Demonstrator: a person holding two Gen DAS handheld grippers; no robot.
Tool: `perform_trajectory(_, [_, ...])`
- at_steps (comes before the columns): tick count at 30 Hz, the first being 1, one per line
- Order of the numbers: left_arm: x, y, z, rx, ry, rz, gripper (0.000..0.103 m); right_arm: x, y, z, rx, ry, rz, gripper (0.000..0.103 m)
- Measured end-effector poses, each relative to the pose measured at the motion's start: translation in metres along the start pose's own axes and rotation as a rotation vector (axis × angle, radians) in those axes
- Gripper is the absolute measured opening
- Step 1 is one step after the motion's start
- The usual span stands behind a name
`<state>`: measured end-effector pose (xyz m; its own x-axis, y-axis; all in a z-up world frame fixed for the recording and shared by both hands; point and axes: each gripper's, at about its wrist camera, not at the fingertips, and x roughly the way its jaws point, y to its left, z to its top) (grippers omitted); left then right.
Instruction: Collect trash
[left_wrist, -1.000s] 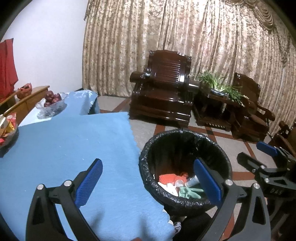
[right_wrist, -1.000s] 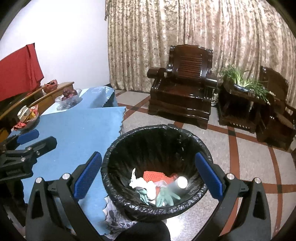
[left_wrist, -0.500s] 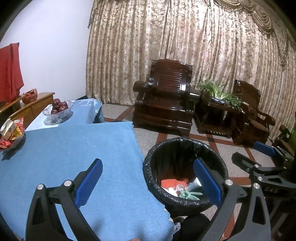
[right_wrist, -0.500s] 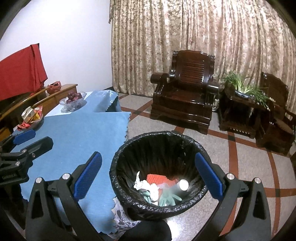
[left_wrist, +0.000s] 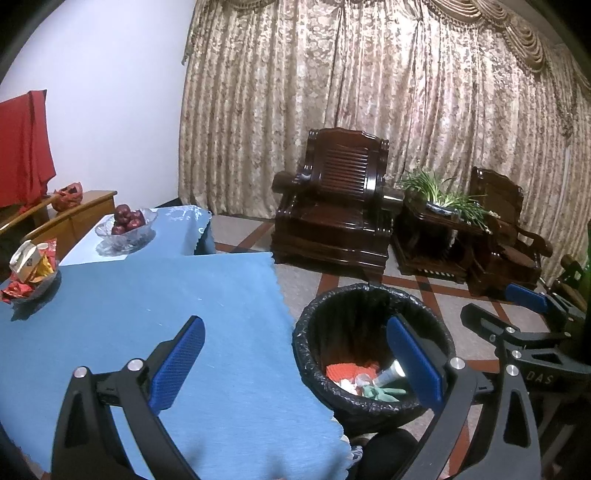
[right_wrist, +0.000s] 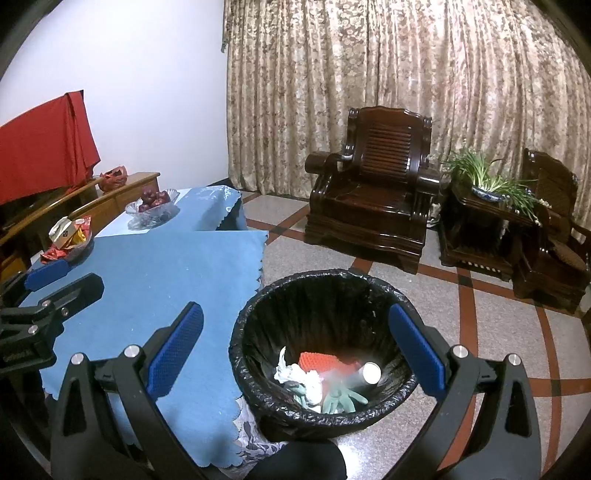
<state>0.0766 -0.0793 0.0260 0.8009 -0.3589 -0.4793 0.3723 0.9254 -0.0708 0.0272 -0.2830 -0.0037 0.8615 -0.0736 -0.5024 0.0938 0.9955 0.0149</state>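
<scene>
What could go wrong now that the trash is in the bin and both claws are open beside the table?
Hedged guesses:
1. The trash bin stands close against the table's corner; a careless swing of the right claw could catch the black liner's rim and tip it.
2. The blue tablecloth overhangs the edge, so the left claw might snag it and drag the snack dish or fruit bowl.
3. Those snack wrappers could be mistaken for trash.

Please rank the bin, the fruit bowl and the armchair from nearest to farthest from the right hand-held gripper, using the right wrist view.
1. Bin, just ahead between the fingers of the right hand-held gripper.
2. Fruit bowl, far left on the table.
3. Armchair, by the curtain.
</scene>
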Motion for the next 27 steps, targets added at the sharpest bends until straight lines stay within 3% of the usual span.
perform_trajectory(27, [-0.0014,0.0033,0.0039,0.011,0.004,0.004,0.097,0.0002,-0.0027,-0.0006,0.003,0.006,0.002,0.098])
